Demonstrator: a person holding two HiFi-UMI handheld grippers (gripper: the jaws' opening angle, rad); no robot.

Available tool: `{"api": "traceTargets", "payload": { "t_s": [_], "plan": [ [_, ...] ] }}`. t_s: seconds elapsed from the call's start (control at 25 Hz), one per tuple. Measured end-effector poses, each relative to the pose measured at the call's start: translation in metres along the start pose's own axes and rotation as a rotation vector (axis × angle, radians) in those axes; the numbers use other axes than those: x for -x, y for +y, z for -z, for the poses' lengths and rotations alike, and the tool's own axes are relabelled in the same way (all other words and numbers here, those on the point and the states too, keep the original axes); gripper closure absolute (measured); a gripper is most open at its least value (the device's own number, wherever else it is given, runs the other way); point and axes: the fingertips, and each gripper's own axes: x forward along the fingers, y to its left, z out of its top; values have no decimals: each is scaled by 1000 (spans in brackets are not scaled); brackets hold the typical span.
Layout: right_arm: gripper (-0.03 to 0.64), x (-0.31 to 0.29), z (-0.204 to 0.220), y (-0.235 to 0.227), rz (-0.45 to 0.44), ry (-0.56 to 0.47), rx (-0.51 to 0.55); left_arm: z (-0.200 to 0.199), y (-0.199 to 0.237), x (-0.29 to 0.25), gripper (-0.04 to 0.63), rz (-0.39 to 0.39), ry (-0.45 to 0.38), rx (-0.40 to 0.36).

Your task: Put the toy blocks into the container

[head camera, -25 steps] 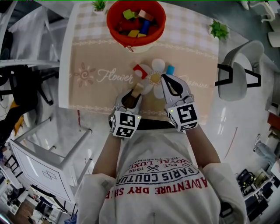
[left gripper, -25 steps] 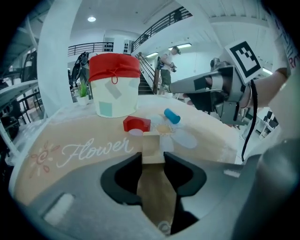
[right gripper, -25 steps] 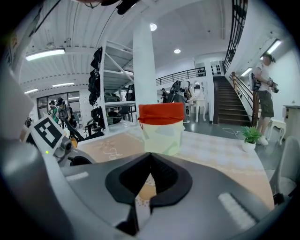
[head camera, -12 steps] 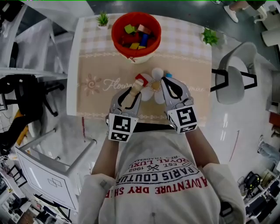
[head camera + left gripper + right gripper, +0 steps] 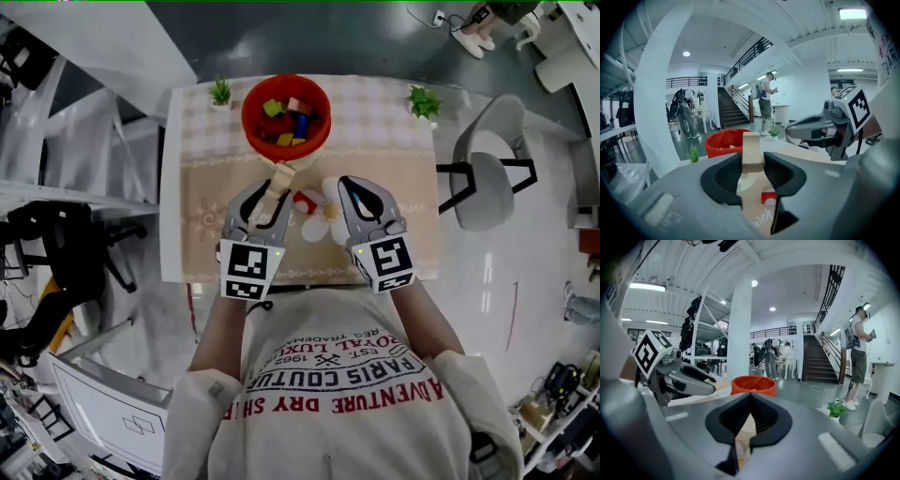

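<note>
My left gripper [image 5: 270, 199] is shut on a tan wooden block [image 5: 277, 182], which sticks up from between the jaws [image 5: 752, 151]. It is raised just short of the red container [image 5: 286, 115], where several coloured blocks lie. In the left gripper view the container [image 5: 725, 143] shows right behind the block. A red block [image 5: 305, 200] lies on the cloth between the grippers. My right gripper [image 5: 352, 187] hovers to the right, shut with nothing in it [image 5: 749, 414].
The beige flower-print tablecloth [image 5: 211, 187] covers a white table. Small green plants [image 5: 221, 91] [image 5: 424, 101] stand at the two far corners. A grey chair [image 5: 487, 178] is at the right, with shelving at the left.
My left gripper has carried the tan block up and forward, towards the red container. The right gripper has risen beside it, and the head view has pulled back from the table.
</note>
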Motion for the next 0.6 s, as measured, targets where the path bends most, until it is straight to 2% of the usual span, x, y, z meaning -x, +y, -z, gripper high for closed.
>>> {"api": "traceTargets", "payload": {
  "t_s": [0.32, 0.6],
  "plan": [
    [617, -9, -23, -11, 72, -25, 15, -44, 40, -25, 440, 17, -56, -74],
    [617, -15, -20, -28, 124, -6, -3, -45, 66, -63, 440, 37, -19, -84]
  ]
}}
